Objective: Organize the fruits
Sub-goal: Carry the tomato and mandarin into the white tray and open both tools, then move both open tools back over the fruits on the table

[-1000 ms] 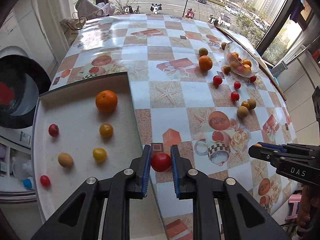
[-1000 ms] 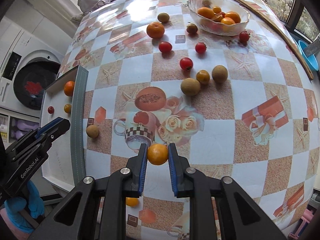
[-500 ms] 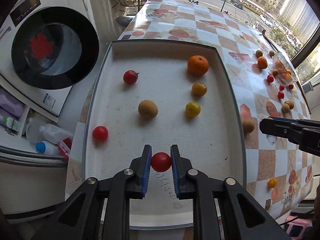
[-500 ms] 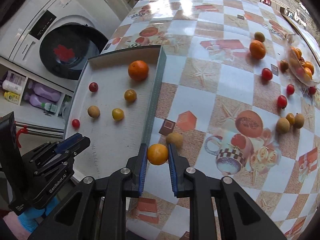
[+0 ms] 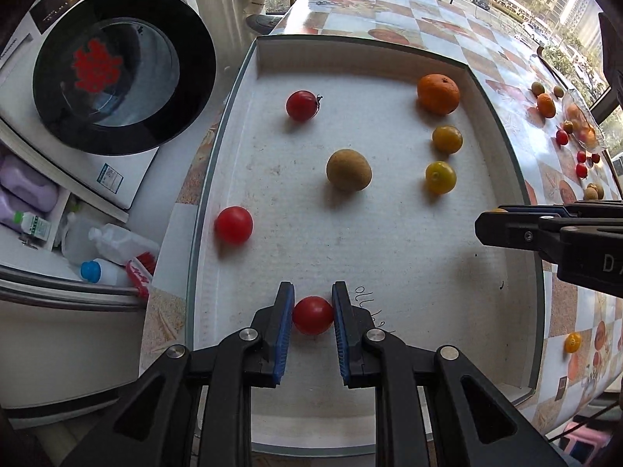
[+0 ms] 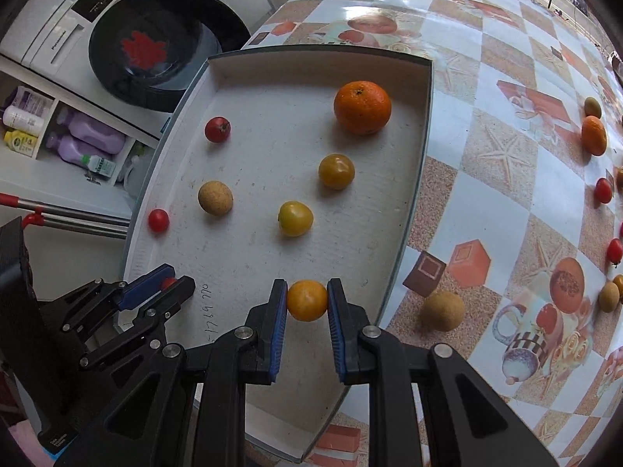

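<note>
My left gripper (image 5: 312, 314) is shut on a red cherry tomato (image 5: 312, 315), held over the near end of the white tray (image 5: 249, 179). My right gripper (image 6: 307, 300) is shut on a small orange tomato (image 6: 307, 300), over the tray's near right part (image 6: 416, 179). In the tray lie a big orange (image 5: 438, 93), two yellow-orange tomatoes (image 5: 447, 139) (image 5: 440, 177), a brown longan (image 5: 348, 170) and two red tomatoes (image 5: 301, 105) (image 5: 233, 224). The left gripper also shows in the right wrist view (image 6: 163, 282).
Loose fruit lies on the checkered table: a longan (image 6: 444, 310), an orange (image 6: 593, 135), red tomatoes (image 6: 603, 190), and a glass bowl of fruit (image 5: 582, 124) at the far right. A washing machine (image 5: 117, 74) and a shelf of bottles (image 5: 35, 210) stand left of the table.
Both grippers have swung left from over the table to over the tray, each still holding its tomato, and have come lower and closer to the tray.
</note>
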`<state>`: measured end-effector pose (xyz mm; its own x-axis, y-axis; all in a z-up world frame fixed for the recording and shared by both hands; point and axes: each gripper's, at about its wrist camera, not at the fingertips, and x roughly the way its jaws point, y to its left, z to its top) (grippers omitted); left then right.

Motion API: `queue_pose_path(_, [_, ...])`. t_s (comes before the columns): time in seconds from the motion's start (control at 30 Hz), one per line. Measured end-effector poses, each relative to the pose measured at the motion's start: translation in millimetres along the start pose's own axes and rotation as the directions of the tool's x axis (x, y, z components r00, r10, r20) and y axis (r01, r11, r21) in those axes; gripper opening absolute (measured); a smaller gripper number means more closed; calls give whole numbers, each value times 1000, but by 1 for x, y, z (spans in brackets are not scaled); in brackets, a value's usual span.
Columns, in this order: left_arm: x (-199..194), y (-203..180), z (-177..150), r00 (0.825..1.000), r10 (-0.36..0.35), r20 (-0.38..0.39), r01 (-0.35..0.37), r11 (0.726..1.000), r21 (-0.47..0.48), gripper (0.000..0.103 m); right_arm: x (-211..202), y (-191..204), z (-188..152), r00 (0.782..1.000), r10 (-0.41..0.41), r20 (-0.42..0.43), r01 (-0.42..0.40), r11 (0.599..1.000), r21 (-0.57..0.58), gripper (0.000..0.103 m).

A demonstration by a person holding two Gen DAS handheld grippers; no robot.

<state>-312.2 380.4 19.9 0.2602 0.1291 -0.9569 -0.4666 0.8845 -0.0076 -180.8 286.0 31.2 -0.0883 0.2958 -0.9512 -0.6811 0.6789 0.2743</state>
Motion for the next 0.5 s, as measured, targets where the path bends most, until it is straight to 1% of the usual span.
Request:
queue_pose_path(0.2, [0, -1, 1, 1000, -1, -3, 1, 1000, 19, 22, 14, 4, 5, 999, -33, -13, 33, 999, -23, 23])
queue_pose_path(0.23, [0, -1, 1, 1000, 6, -5, -6, 1000, 20, 28, 15, 5, 5, 999, -35, -15, 35, 999, -26, 23])
queue_pose_path(0.27, [0, 0, 2, 1000, 20, -6, -19, 1000, 20, 37, 18, 6, 6, 999, -36, -15, 36, 999, -28, 23])
queue_pose_path(0.3, [-1, 1, 2, 1000, 25, -3, -25, 1000, 16, 66, 18, 8, 5, 999, -37, -15, 37, 999, -30, 23])
queue_pose_path(0.33, [-4, 2, 1, 999, 27, 20, -28, 1000, 10, 75, 19, 8, 5, 999, -38, -15, 37, 999, -31, 23])
queue_pose_path(0.37, [-8, 2, 1, 999, 22, 40, -22, 1000, 13, 75, 20, 9, 4, 999, -38, -17, 37, 999, -32, 23])
queue_pose_path(0.4, [-9, 1, 1, 999, 25, 43, -26, 999, 24, 75, 21, 10, 4, 999, -39, -17, 38, 999, -35, 23])
queue_pose_path(0.47, [-8, -1, 1, 999, 40, 33, -41, 998, 41, 75, 21, 12, 4, 999, -46, -16, 45, 998, -42, 24])
queue_pose_path(0.5, [-6, -1, 1, 999, 39, 27, -40, 998, 43, 75, 22, 12, 4, 999, -44, -16, 43, 998, -42, 27])
